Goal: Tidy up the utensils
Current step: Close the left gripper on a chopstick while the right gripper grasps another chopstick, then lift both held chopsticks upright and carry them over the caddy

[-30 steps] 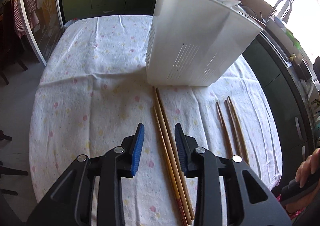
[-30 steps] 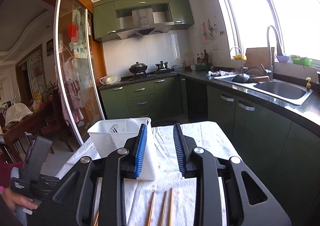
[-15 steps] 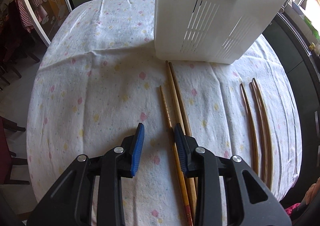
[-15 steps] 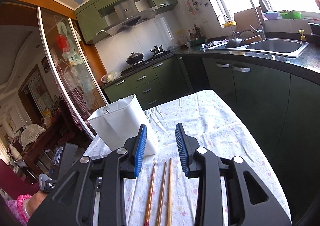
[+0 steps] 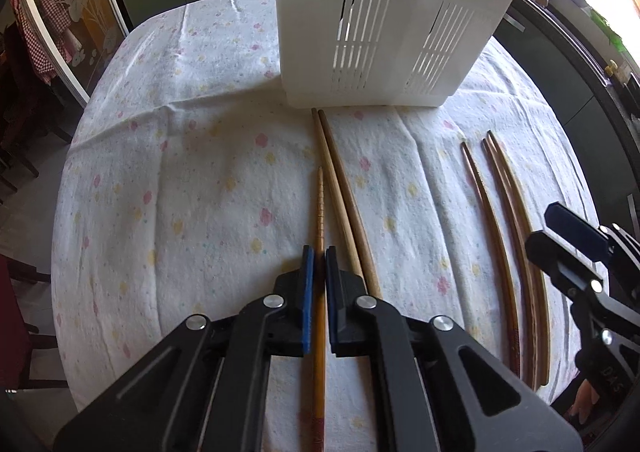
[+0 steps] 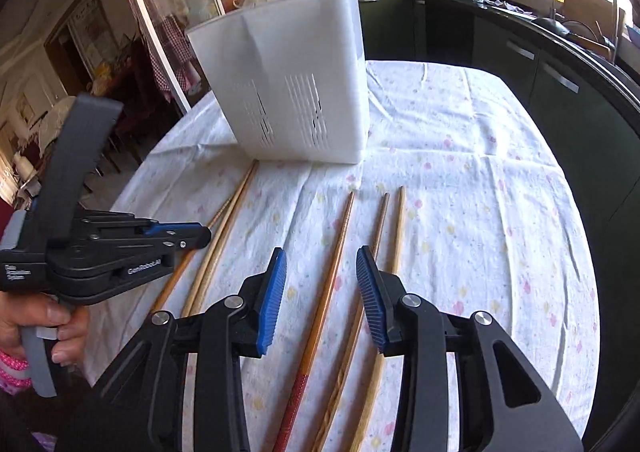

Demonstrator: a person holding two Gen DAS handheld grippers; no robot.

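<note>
Covering the surface (image 5: 168,156): a floral cloth. Standing upright at its far end: a white slotted utensil holder (image 5: 384,20). Lying before the holder in two groups: six chopsticks. Clamping the ridged chopstick (image 5: 319,212) of the left group: the left claw (image 5: 319,258), jaws having just closed narrow on it. Hovering over the red-ended chopstick (image 6: 332,264), seemingly not touching: the right claw (image 6: 322,264), jaws having just been opening, moderately wide.

basket (image 5: 384,12): white | tablecloth (image 5: 180,180): white, pastel flowers | chopsticks (image 5: 344,196): tan wood | claw pads (image 6: 272,292): blue
</note>
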